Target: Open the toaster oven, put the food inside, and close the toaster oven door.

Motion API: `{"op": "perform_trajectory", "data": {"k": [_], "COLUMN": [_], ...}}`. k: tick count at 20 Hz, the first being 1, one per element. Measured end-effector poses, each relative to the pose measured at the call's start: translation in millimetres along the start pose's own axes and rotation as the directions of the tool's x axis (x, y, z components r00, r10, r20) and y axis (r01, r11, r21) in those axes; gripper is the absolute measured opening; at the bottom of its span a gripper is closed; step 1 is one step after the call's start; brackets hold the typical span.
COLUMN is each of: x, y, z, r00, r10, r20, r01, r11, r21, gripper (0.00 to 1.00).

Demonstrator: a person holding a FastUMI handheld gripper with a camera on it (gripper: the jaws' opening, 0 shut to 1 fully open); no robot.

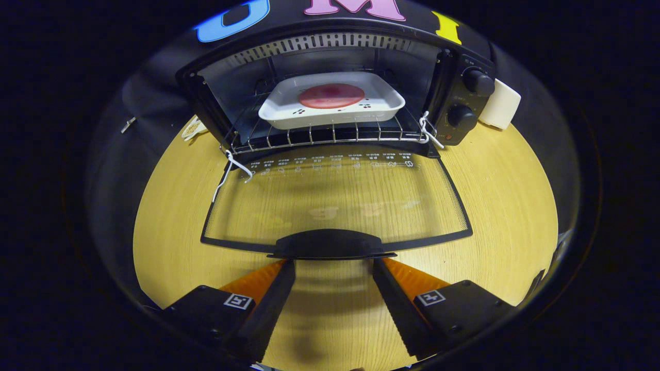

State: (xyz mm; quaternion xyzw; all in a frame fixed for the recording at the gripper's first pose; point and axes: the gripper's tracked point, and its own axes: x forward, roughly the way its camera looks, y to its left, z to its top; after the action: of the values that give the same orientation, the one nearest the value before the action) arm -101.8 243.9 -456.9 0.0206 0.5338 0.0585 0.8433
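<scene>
The table [490, 206] is one round wooden top; its near and side edges are cut off from sight. One oven [330, 93] stands at the far side of the table, against the booth wall. Its top and left flank are hard to make out in the dark. The door [335, 201] is fully open and lies flat toward the gripper; the table grain shows through its glass. Small print along the hinge end of the glass is too small to read. One dark handle [330, 243] runs along the free edge of the door.

One wire rack [330, 135] sits inside the oven. One white dish [332, 100] rests on the rack, holding one round reddish slice of food [331, 96]. Two knobs [470, 98] sit on the right-hand panel, one above the other. One white cup [499, 104] stands just right of the oven, partly hidden behind it. A small pale item left of the oven cannot be identified.

The gripper [334, 265] is spread wide, holding nothing. Both fingertips lie just short of the handle, one toward each end; contact cannot be determined.
</scene>
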Motion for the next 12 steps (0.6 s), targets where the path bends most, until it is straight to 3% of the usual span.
{"op": "perform_trajectory", "data": {"k": [12], "x": [-38.2], "y": [1.7], "z": [19.3], "r00": [0.992], "r10": [0.064], "r20": [0.105], "r01": [-0.069], "r11": [0.996], "r21": [0.048], "gripper": [0.99]}}
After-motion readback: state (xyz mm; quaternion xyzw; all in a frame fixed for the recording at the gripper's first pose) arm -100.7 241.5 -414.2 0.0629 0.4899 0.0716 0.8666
